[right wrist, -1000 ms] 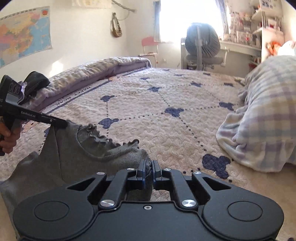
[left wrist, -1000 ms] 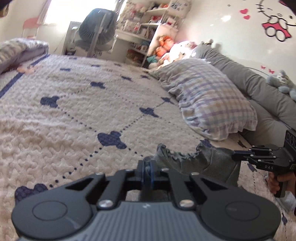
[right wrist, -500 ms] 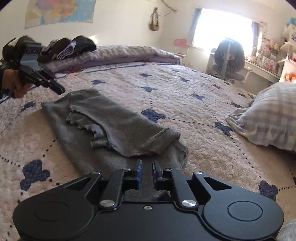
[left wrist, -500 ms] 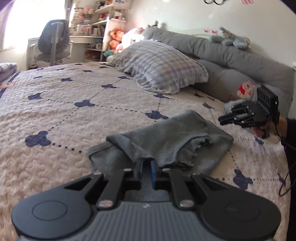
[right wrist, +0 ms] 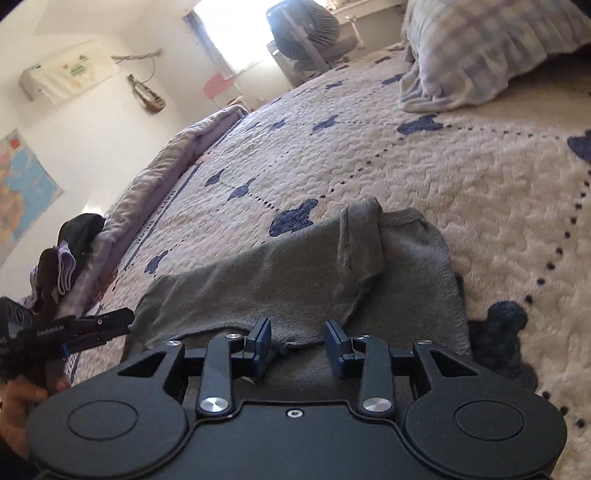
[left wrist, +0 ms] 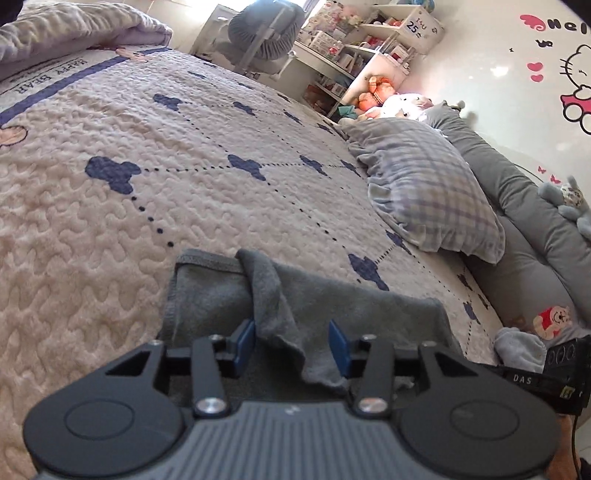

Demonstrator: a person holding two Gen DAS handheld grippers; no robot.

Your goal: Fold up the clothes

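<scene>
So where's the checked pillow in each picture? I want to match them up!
Left wrist view: the checked pillow lies right of middle on the bedspread, beyond the grey garment.
Right wrist view: the same pillow fills the top right corner, partly cut off by the picture's edge.
Shared landmark: the grey desk chair by the bright window, top middle in both views.

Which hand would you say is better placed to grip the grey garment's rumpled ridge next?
Left, probably: the rumpled ridge of the grey garment runs between the left gripper's opening jaws. The right gripper, jaws also opening, has only flat hem before it.
</scene>
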